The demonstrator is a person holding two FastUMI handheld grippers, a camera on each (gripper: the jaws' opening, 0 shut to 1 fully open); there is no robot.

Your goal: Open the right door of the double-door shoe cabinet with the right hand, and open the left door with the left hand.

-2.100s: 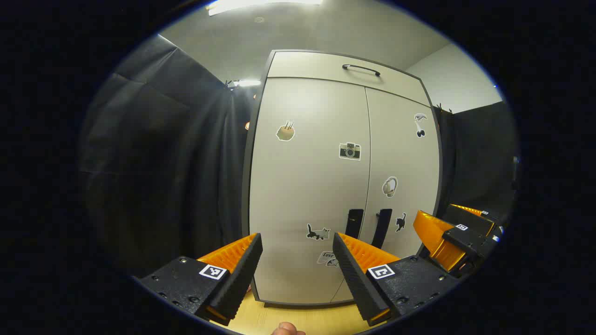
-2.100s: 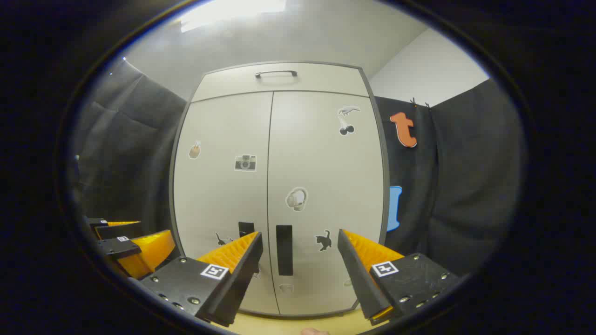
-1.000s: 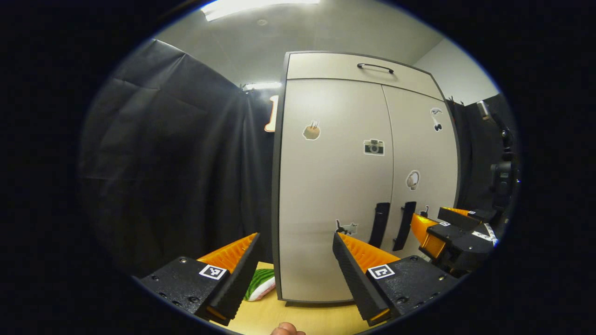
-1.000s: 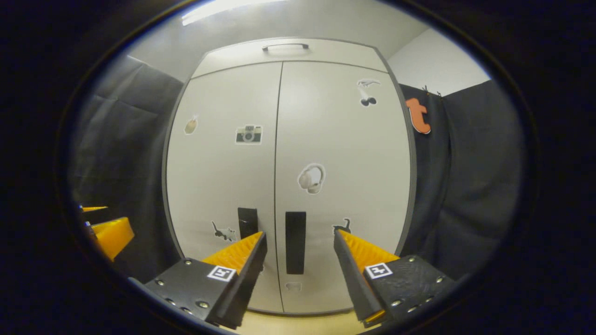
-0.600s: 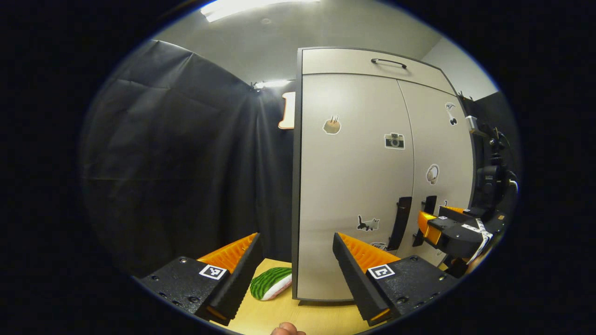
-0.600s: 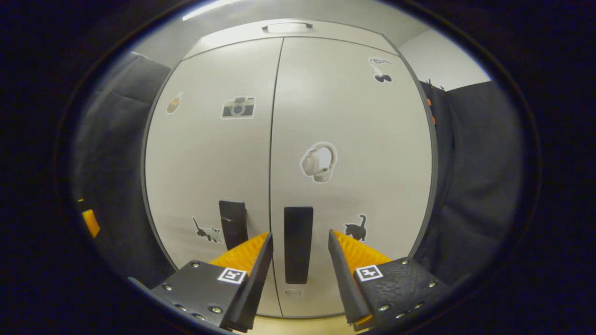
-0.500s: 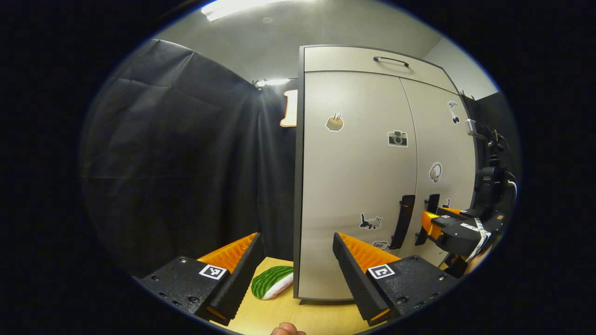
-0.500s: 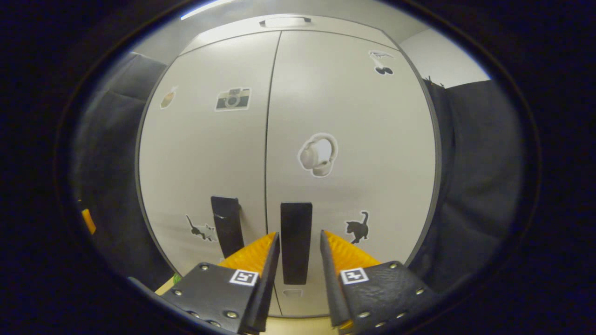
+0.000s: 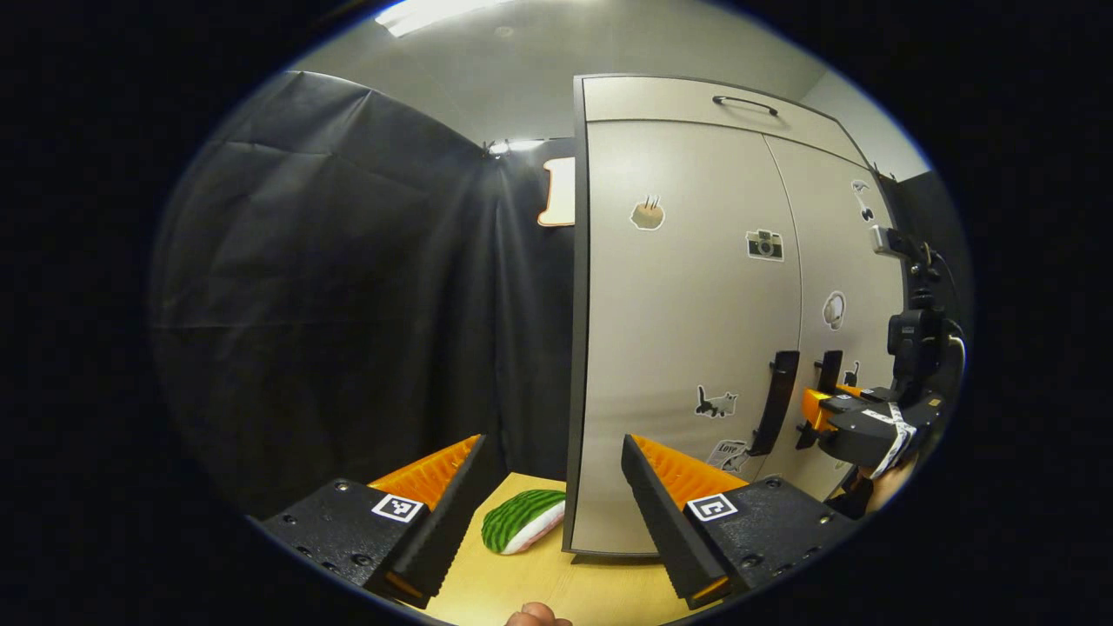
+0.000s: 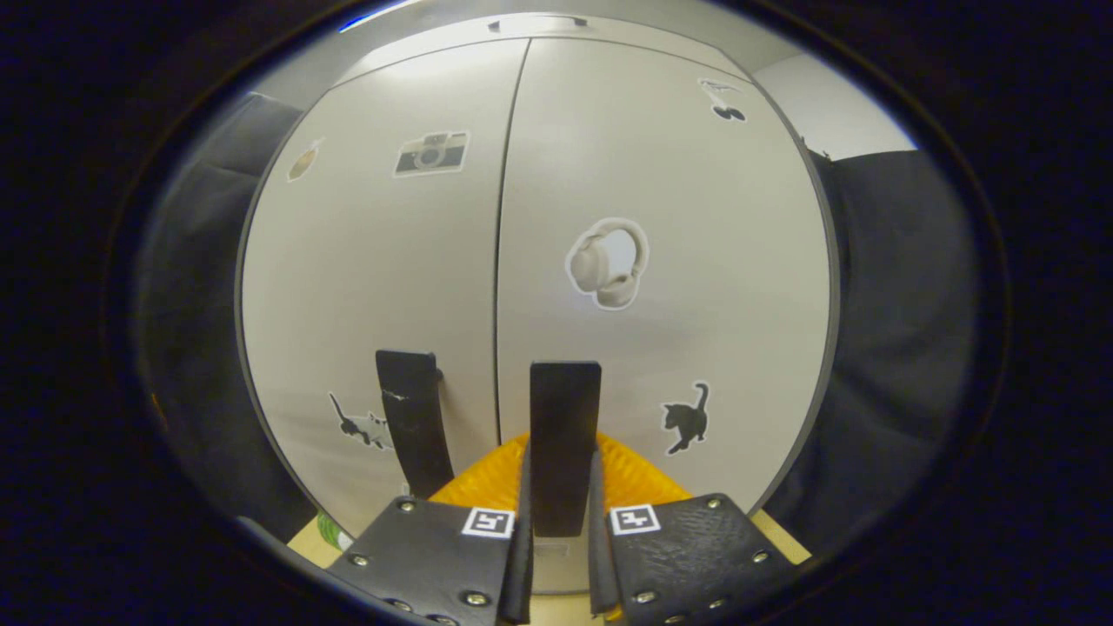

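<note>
The right tool is pinching the right door's upright handle, both fingers pressing its sides; the pull should run straight back; the left tool, spread, is hanging well left of the left handle; both doors are sitting closed.

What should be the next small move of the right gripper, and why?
Probably pull the right handle straight back. The right gripper is shut on it, and the right door sits flush with the left door, both closed.
</note>
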